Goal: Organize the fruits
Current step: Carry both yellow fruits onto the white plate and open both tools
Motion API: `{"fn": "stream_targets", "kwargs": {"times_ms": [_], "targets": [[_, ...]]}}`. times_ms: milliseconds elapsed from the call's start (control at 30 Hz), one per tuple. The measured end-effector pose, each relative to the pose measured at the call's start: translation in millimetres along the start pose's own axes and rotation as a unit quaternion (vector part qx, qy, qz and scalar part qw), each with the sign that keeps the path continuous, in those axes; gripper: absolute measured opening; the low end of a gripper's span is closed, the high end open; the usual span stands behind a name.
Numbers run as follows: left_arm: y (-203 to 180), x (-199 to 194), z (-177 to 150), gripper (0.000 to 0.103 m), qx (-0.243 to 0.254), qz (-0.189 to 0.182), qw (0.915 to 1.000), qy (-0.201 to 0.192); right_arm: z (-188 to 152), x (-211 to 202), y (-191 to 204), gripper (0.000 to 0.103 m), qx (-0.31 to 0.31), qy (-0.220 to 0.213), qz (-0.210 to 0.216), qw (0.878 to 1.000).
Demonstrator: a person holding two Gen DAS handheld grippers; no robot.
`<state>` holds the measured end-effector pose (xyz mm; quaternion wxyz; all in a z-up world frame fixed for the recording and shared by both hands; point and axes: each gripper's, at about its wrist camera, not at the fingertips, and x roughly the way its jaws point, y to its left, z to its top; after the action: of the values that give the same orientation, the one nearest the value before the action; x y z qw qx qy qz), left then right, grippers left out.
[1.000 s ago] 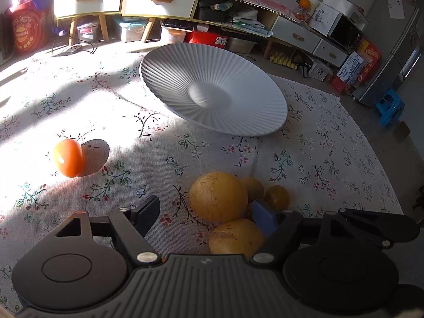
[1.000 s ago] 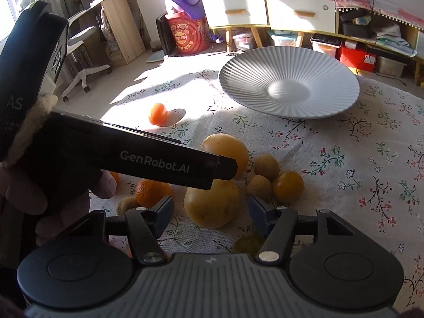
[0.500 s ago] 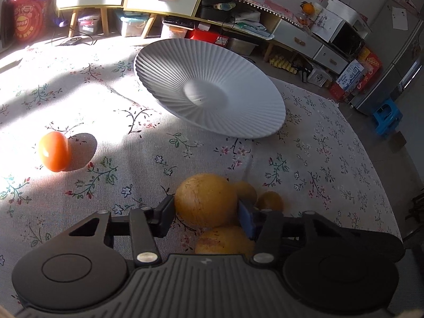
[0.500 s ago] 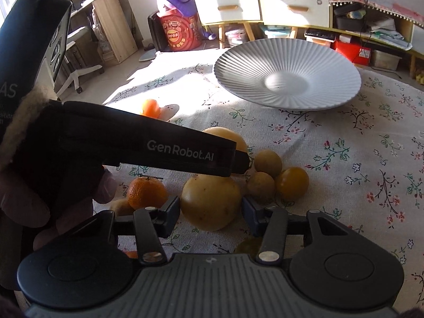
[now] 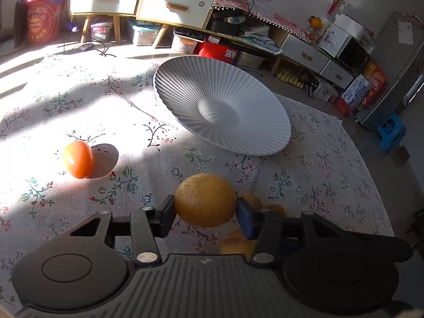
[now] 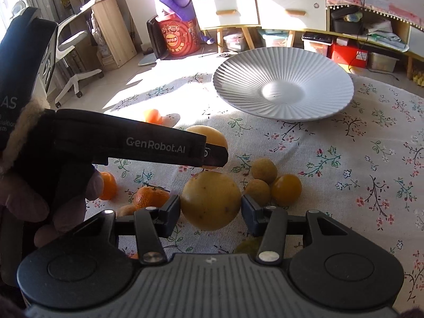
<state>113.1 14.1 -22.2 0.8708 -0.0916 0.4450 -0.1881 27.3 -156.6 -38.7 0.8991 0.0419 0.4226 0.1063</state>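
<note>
While clamped — left hand-held gripper [image 5: 206,210]: orange [image 5: 205,203] | right hand-held gripper [image 6: 210,206]: yellow fruit [image 6: 210,204]

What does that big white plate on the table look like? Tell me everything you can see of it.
The white plate is wide, round and shallow, with fine ribs fanning out from a smooth, sunken centre to the rim. It looks like matte ceramic. It is empty and stands upright on the flowered tablecloth, beyond the cluster of fruit, partly in sunlight. No fruit or gripper touches it; only the cloth beneath does.

Home living room, drawer cabinet [image 5: 140,2], fridge [image 5: 392,61]
</note>
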Motion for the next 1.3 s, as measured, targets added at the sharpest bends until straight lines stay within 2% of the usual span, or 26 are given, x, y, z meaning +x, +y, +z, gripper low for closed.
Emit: {"fn": "stream_targets", "kwargs": {"times_ms": [233, 500, 867, 1300], "targets": [[-1, -14, 6, 0.038, -0.004, 0.005, 0.9993, -0.037, 9, -10, -4, 0.046, 0.004, -0.016, -0.004, 1.000], [1, -24, 12, 0.038, -0.010, 0.032, 0.9968, -0.073, 24, -14, -24, 0.046, 0.023, -0.035, -0.023, 0.999], [-5, -7, 36, 0.038, 0.001, 0.032, 0.9945, -0.100, 54, -7, -55, 0.046, 0.053, -0.061, -0.048, 0.996], [-6, 30, 50, 0.038, 0.032, 0.031, 0.9927, -0.112, 82, 21, -84, 0.046, 0.071, -0.067, -0.066, 0.993]]}}
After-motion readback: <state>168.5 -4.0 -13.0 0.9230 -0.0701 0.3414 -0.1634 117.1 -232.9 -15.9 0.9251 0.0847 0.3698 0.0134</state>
